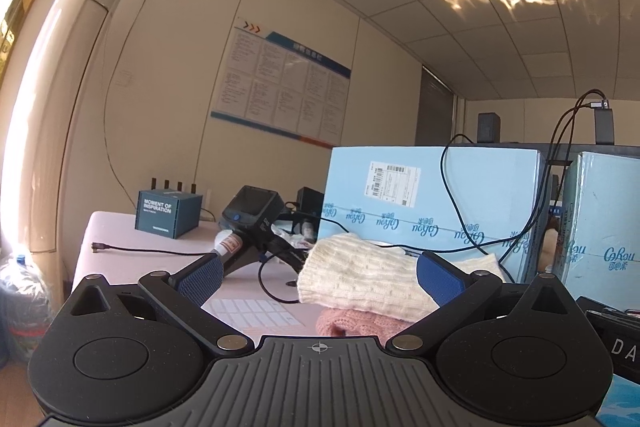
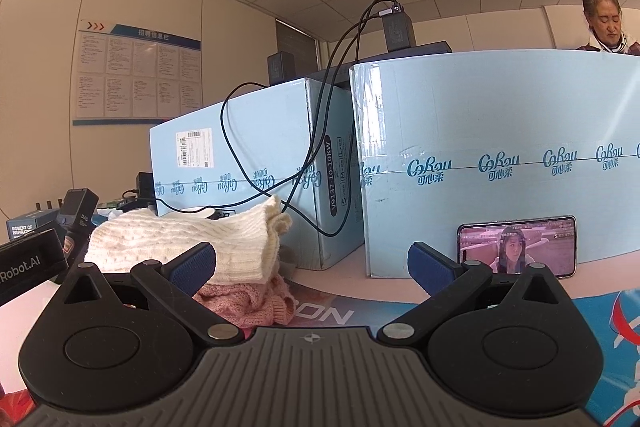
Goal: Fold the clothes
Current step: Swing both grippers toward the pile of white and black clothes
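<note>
1. Left wrist view: the left gripper (image 1: 320, 277) sits low over the table (image 1: 120, 251), jaws spread wide apart with nothing between the blue pads (image 1: 202, 277).
2. Ahead of it lies the folded cream knit sweater (image 1: 360, 277), stacked on a pink knit garment (image 1: 360, 323); the right-hand pad overlaps the cream knit's edge in the picture, and whether it touches cannot be told.
3. Only a strip of the pink garment shows here: the cream one covers its top and the gripper body cuts off its near edge.
4. Behind the stack stand light blue cartons (image 1: 432, 203) with black cables (image 1: 452, 195) trailing down their faces. To the left a dark handheld device (image 1: 250, 215) leans on the table, its lower part tangled among cables and hard to read, and a small teal box (image 1: 166, 213) stands farther back.
5. At the right edge a black object (image 1: 616, 343) is cropped, only the letters "DA" legible.
6. Right wrist view: the right gripper (image 2: 314, 265) also has its jaws wide apart and empty.
7. The cream sweater (image 2: 180, 243) sits on the pink garment (image 2: 248, 301) left of centre, the left pad in front of them.
8. A phone (image 2: 516, 245) leans against the near carton (image 2: 500, 131), its lower part hidden behind the right finger.
9. A person (image 2: 606, 19) shows above the carton, head and shoulders only.
</note>
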Demonstrator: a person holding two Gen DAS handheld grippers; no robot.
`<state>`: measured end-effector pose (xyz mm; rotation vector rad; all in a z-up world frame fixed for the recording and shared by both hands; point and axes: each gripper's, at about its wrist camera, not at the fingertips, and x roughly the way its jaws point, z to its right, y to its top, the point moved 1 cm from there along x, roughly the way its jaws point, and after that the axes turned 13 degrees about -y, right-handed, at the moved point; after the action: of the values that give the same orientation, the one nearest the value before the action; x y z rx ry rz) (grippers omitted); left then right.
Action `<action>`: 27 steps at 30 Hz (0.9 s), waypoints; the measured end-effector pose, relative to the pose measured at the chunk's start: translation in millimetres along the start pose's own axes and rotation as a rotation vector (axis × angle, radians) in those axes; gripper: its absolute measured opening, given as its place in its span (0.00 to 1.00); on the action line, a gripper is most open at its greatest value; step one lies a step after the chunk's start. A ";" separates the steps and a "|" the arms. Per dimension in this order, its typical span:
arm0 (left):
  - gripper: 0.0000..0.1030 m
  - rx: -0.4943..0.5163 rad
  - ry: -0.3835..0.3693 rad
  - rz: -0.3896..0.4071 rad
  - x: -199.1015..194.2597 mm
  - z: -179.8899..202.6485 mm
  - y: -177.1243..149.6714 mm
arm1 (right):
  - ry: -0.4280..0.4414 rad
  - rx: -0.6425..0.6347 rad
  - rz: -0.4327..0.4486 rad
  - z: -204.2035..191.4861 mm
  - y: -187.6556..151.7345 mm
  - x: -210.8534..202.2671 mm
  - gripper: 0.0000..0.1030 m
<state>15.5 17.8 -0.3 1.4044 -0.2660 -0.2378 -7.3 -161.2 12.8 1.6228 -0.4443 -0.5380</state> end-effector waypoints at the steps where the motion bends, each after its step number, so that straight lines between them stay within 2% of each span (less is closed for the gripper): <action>1: 1.00 -0.005 -0.008 -0.003 0.5 -0.2 -0.1 | -0.008 -0.005 0.001 0.3 -0.1 -2.1 1.00; 8: 1.00 -0.021 -0.054 -0.008 2.3 -1.0 -2.0 | -0.050 0.026 -0.004 12.2 3.1 -21.4 1.00; 11: 1.00 -0.034 -0.054 -0.006 2.2 -3.1 -2.1 | -0.038 0.041 -0.004 17.8 5.9 -31.7 1.00; 18: 1.00 -0.045 -0.086 0.065 -7.6 -3.1 1.6 | -0.051 0.051 0.021 29.5 8.4 -59.7 1.00; 22: 1.00 0.003 -0.197 0.151 -25.7 7.5 3.5 | -0.056 0.067 0.019 44.2 11.4 -73.2 1.00; 25: 1.00 -0.015 -0.310 0.159 -37.5 13.0 9.9 | -0.056 0.081 0.009 57.8 13.9 -83.6 1.00; 27: 1.00 -0.027 -0.354 0.142 -41.0 18.5 14.0 | -0.065 0.080 0.013 66.4 15.2 -91.0 1.00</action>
<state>-29.1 15.7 14.5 1.3052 -0.6496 -0.3719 -119.5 -164.5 30.3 1.6817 -0.5303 -0.5700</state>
